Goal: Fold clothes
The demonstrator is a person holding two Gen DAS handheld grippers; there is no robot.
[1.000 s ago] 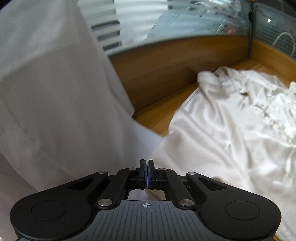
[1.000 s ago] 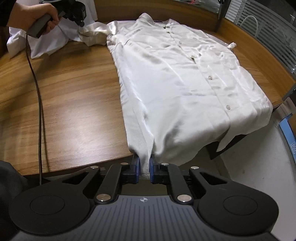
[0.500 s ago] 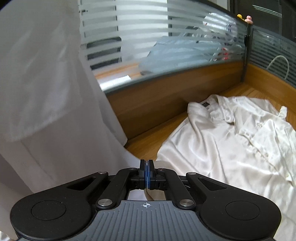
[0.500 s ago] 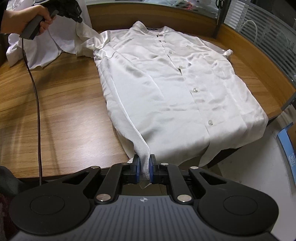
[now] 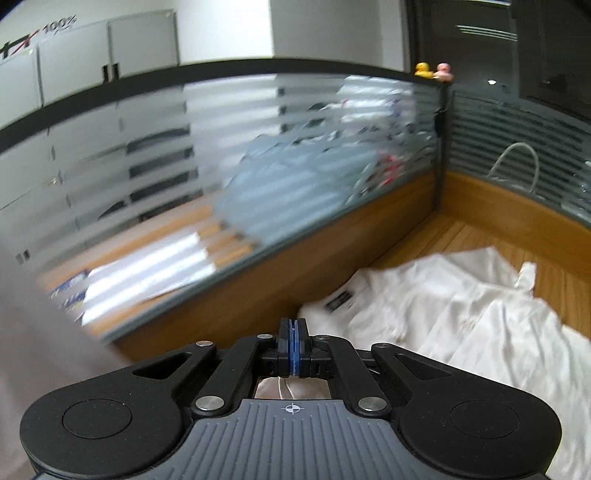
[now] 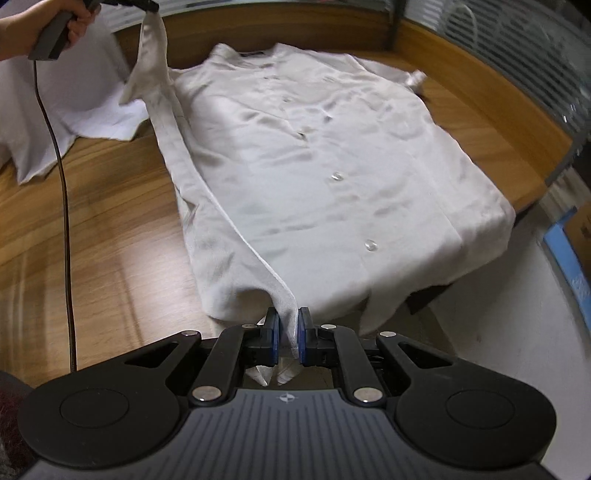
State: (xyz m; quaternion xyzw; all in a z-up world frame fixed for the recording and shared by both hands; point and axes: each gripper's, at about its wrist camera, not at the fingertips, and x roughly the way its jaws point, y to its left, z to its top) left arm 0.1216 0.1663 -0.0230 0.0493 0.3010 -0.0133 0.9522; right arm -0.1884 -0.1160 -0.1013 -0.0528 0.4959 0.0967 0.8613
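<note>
The shirt is lying buttoned on the tabletop. Both claws, left and right, are gripping its side edge, lifting it; no fold is finished yet.

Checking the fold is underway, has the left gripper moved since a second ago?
Yes. In the right wrist view the left gripper, shut on the white satin shirt's sleeve, has risen off the wooden table.
</note>
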